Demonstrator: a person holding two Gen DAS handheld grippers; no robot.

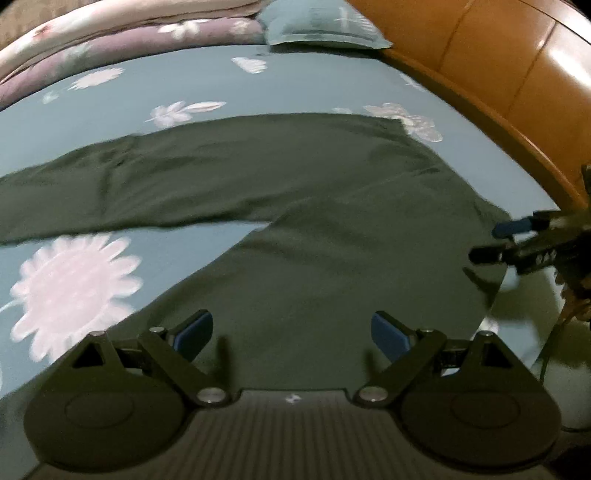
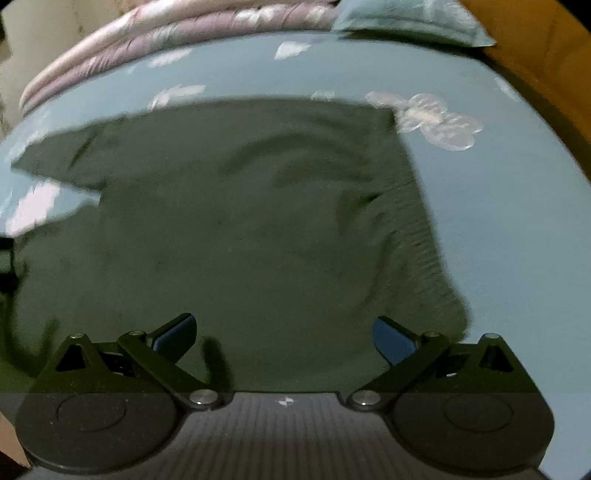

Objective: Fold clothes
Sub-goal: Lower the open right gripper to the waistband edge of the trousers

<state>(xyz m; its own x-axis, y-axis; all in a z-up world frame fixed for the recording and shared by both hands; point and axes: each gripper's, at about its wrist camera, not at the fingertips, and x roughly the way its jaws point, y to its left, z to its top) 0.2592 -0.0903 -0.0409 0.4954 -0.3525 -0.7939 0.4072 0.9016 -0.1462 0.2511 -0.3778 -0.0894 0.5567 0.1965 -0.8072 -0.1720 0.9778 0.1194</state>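
Writing: none is showing legibly on any item
Trousers (image 1: 295, 192): dark green, lying spread flat on the bedsheet (image 1: 177, 85), legs apparently reaching left
Bedsheet: teal with white flowers, covering the bed
Room: orange headboard (image 1: 517, 66), pillow (image 1: 325, 29), folded quilt (image 1: 110, 40)
Left gripper (image 1: 291, 332): hovering, fingers wide apart, holding nothing
Right gripper (image 2: 284, 336): gaping wide, empty, over the trousers

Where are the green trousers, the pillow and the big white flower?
green trousers (image 1: 332, 258): left wrist view, near leg.
pillow (image 1: 325, 31): left wrist view, middle.
big white flower (image 1: 74, 291): left wrist view, centre of bloom.
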